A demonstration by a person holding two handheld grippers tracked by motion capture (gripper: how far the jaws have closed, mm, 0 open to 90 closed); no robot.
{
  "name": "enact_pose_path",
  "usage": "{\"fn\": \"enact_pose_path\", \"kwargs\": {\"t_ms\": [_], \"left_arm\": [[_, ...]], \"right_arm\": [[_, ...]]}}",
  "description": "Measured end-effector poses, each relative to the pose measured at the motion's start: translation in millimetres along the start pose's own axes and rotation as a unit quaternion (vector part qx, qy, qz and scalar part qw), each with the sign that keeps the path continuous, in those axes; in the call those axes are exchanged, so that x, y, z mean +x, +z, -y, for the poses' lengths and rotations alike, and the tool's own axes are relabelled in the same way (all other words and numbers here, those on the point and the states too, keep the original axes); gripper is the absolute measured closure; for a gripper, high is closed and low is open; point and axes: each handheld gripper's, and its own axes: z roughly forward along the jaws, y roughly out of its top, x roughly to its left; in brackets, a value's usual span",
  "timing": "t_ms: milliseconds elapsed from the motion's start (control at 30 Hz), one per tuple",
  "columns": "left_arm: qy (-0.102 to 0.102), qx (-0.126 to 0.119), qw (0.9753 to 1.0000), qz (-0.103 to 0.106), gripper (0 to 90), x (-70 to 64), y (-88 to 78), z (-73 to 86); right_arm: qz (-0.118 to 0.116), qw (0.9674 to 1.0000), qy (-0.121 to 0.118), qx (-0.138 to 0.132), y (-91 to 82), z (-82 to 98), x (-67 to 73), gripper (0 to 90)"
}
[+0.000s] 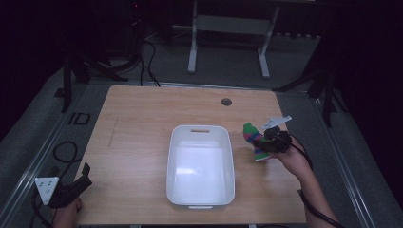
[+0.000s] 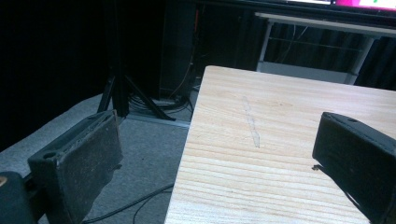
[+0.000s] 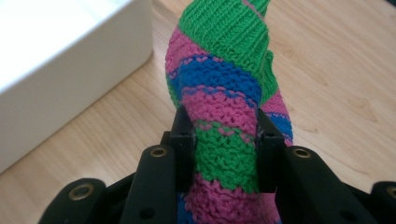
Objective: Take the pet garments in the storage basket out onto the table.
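Probably a lab; tripods (image 1: 71,71), cables (image 1: 147,61).

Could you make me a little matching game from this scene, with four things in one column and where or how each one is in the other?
Things:
1. knitted sock
2. white bin
3. left gripper
4. right gripper

States:
A. open, jaws apart at the table's near left corner
B. clamped between two black jaws
C. sits mid-table with nothing inside
D. shut on striped knitwear, just right of the bin

Pairs: 1-B, 2-C, 3-A, 4-D
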Motion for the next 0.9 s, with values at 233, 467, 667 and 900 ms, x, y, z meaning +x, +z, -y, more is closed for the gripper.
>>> {"fn": "enact_pose_path", "kwargs": {"t_ms": [233,467,667,900], "left_arm": [[0.000,0.000,1.0000,0.000,1.8,0.1,0.0,0.0],[-0.001,0.000,1.0000,0.000,1.8,0.2,0.0,0.0],[0.000,-0.003,1.0000,-0.001,1.8,-0.4,-0.1,0.2],[0.000,0.000,1.0000,0.000,1.8,-0.1,0.1,0.0]], "right_arm": [[0.002,0.9998,0.012,0.018,26.2,9.1,1.5,68.0],[-0.013,0.9991,0.035,0.020,47.5,23.3,3.0,66.8],[-0.007,0.9984,0.027,0.050,68.7,33.8,9.6,65.0],[-0.014,0.9980,0.040,0.047,71.6,34.3,10.2,48.8]]}}
